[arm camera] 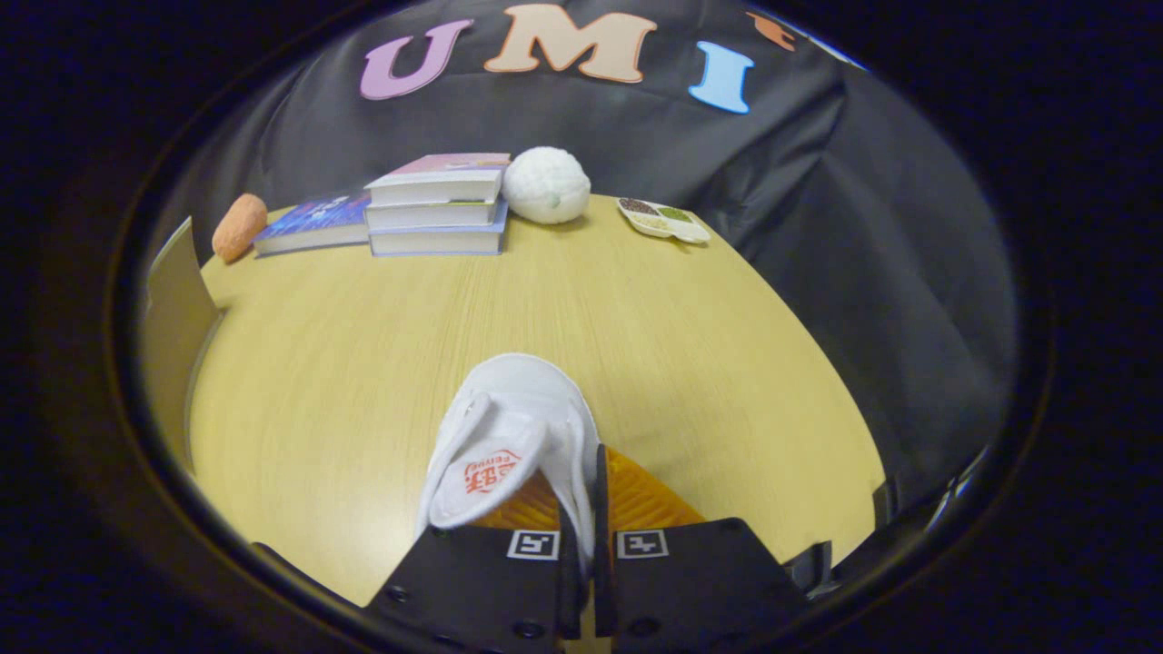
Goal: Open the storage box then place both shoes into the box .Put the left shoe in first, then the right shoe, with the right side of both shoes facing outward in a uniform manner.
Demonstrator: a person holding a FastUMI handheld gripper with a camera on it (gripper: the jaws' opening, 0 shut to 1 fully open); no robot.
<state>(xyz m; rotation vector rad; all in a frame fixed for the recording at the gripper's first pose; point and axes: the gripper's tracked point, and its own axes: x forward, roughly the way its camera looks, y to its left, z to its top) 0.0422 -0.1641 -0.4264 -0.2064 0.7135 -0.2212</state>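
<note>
White canvas shoe (513,427) with a strap and red print on its tongue sat pinched in the gripper (581,509), both fingers squeezed tight on its side wall, toe pointing out over the pale wooden table (363,363). Way beyond the fingers sat a stack of three books (441,204), a flat blue book (309,222) beside it, an orange lumpy thing (239,227), a white bumpy ball (546,185) touching the stack, and a small divided dish (663,220).
</note>
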